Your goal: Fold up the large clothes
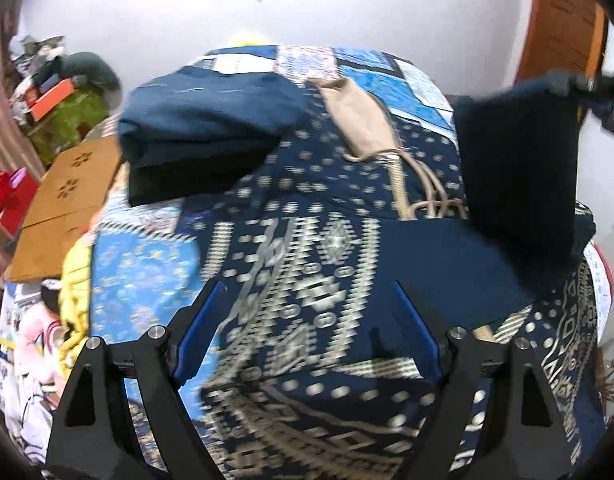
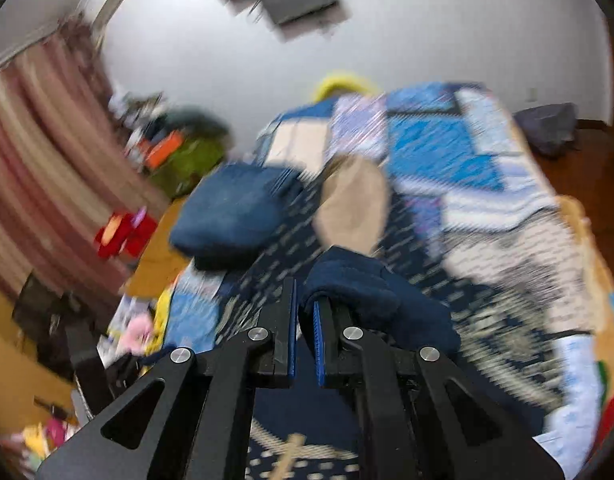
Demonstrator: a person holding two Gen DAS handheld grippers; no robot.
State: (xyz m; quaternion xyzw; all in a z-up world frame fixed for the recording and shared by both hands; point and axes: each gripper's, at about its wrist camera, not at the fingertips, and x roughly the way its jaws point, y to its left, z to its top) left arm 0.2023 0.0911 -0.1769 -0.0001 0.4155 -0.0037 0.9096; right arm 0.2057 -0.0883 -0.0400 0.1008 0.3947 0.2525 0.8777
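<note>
Left gripper (image 1: 307,316): jaws spread wide, holding nothing, poised over the patterned bedspread (image 1: 307,360).
Right gripper (image 2: 303,312): jaws clenched on a bunched fold of the navy garment (image 2: 359,292); blue pads nearly together with cloth between them and spilling toward 2 o'clock.
Navy garment, left wrist view (image 1: 519,160): hanging from the right gripper (image 1: 587,88) at 2 o'clock, lower part draped flat onto the bedspread just ahead of the open jaws, toward 1 o'clock.
Folded blue clothes (image 1: 203,128): stacked at 11 o'clock on the bed, well apart from both grippers.
Beige garment (image 1: 359,120): lying at 12 o'clock, just beside the stack; cords trailing toward the navy garment.
Patchwork quilt (image 1: 391,76): beyond, under the bedspread.
Image quality: motion blur in both views.
</note>
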